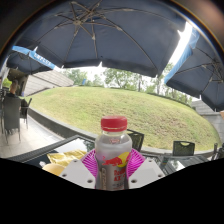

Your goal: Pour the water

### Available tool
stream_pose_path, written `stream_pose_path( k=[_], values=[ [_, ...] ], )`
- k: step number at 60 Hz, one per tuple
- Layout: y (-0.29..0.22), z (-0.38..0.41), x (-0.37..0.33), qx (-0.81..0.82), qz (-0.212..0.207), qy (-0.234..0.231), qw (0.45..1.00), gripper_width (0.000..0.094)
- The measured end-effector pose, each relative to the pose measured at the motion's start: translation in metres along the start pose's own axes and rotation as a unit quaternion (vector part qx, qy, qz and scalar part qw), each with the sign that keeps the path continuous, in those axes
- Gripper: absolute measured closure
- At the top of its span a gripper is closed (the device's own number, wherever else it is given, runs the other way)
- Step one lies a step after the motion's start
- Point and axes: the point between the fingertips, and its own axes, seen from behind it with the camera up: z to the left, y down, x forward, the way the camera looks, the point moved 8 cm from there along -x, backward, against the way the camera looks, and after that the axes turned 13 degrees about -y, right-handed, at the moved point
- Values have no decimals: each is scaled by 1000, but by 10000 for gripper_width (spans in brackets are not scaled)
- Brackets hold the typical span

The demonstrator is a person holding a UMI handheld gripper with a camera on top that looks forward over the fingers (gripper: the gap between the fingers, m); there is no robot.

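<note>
One gripper [113, 168] is clamping one upright bottle [113, 152] with a red cap between its two pink pads [91, 165]. Beyond, two dark chairs [183, 148] are standing under three umbrellas [100, 35].

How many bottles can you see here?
1. The bottle, red-capped, stands upright between the gripper's pink pads, in front of the grassy slope. Its lower part is hidden, and other bottles may be too.

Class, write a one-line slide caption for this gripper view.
Outdoors under patio umbrellas, the tool grips a red-capped bottle between its pink pads, lawn beyond.
</note>
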Motion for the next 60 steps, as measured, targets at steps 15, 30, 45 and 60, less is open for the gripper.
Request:
stream_pose_path(
  k=[15,30,45,60],
  values=[
    [69,4,-3,115,0,-51,992,608],
    [110,2,-4,124,15,-52,991,588],
    [107,7,-1,113,51,-54,991,393],
    [96,4,-65,95,71,-52,992,98]
  ],
)
